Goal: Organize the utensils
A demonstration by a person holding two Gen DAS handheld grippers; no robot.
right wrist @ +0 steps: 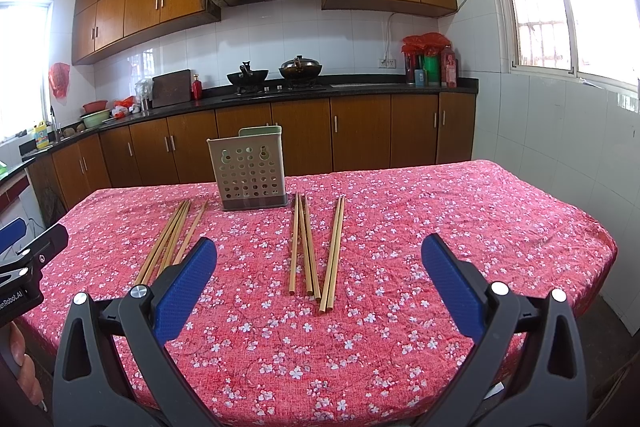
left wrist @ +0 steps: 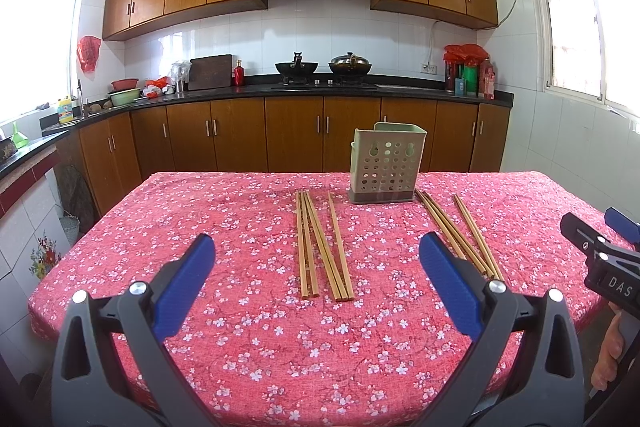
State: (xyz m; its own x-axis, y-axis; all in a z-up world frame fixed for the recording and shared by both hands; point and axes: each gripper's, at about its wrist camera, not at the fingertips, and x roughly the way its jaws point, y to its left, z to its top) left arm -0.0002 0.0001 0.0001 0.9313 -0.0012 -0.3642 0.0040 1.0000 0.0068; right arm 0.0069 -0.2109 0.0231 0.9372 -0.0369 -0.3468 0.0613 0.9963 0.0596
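A pale green perforated utensil holder (left wrist: 385, 163) (right wrist: 251, 169) stands upright on the far part of a table with a red floral cloth (left wrist: 256, 347) (right wrist: 440, 227). Two groups of several wooden chopsticks lie flat in front of it: a left group (left wrist: 322, 247) (right wrist: 172, 237) and a right group (left wrist: 460, 233) (right wrist: 314, 247). My left gripper (left wrist: 318, 247) is open and empty above the near table, in line with the left group. My right gripper (right wrist: 319, 251) is open and empty, in line with the right group. Each gripper shows at the other view's edge.
Behind the table runs a kitchen counter (left wrist: 320, 89) with two woks, bottles and bowls, brown cabinets below and above. A tiled wall (right wrist: 560, 167) stands to the right of the table. The table's edges fall off at left and right.
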